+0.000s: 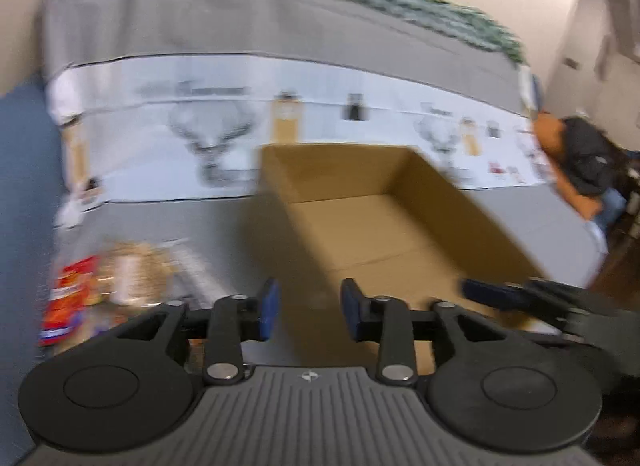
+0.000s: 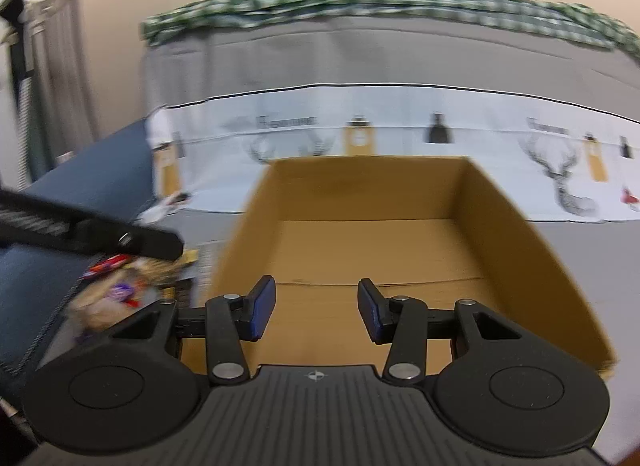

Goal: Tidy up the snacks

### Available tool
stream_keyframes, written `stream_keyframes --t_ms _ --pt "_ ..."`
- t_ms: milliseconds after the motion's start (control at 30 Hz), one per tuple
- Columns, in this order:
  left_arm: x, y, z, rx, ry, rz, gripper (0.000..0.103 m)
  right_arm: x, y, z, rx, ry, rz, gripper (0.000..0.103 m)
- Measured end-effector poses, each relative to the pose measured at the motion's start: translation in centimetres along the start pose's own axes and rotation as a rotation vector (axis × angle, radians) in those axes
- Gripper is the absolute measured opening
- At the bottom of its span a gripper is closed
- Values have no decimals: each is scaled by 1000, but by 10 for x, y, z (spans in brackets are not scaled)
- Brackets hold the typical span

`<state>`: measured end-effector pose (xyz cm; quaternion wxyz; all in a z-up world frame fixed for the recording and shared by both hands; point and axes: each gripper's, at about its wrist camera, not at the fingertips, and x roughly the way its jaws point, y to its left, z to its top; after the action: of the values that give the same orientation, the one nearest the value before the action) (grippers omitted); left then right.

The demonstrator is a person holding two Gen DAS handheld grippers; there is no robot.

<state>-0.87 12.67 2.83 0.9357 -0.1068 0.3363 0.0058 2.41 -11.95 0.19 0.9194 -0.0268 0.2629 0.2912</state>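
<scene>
Both grippers hovering at the cardboard box's near edge.
Left gripper (image 1: 307, 308) and right gripper (image 2: 316, 308) gaping, holding nothing; cardboard box (image 2: 500, 201) sitting open, snack packets (image 1: 72, 298) lying beside its left wall.

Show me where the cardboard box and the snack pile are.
cardboard box (image 2: 384, 254): right wrist view, bare inner floor.
snack pile (image 1: 68, 298): left wrist view, on the red packet, blurred.

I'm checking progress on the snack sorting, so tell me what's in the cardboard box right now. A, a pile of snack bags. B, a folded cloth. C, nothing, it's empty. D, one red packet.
C: the cardboard box shows only its bare brown floor in both views, while the snacks still lie outside it to its left.
</scene>
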Motion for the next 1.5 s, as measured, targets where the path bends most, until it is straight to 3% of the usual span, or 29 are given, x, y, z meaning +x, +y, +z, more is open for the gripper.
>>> stream_keyframes --t_ms 133,233,333,467,567,600,700,833,1067,1200,1500 --pt "19 56 -9 -121 85 124 48 0 37 -2 -69 -2 77 48" --pt "24 80 -9 -153 134 178 69 0 63 -7 -118 -6 137 48" --pt "30 92 -13 -161 170 182 70 1 87 -16 -164 -15 191 48" --pt "38 95 -25 -148 231 208 71 6 112 -32 -240 -41 237 48" --pt "49 106 -36 -176 326 259 70 10 123 -44 -264 -51 286 48" --pt "51 111 -40 -196 353 258 69 15 127 -51 -293 -36 283 48" --pt "49 118 -43 -227 352 210 55 38 138 -62 -338 51 263 48" --pt "48 114 -44 -216 359 214 53 66 143 -60 -321 116 220 49" --pt "50 116 -44 -246 365 212 56 101 150 -68 -318 202 213 74" --pt "50 116 -43 -254 368 213 57 120 146 -72 -259 282 228 82" --pt "54 111 -44 -234 383 208 62 131 145 -71 -237 305 257 98"
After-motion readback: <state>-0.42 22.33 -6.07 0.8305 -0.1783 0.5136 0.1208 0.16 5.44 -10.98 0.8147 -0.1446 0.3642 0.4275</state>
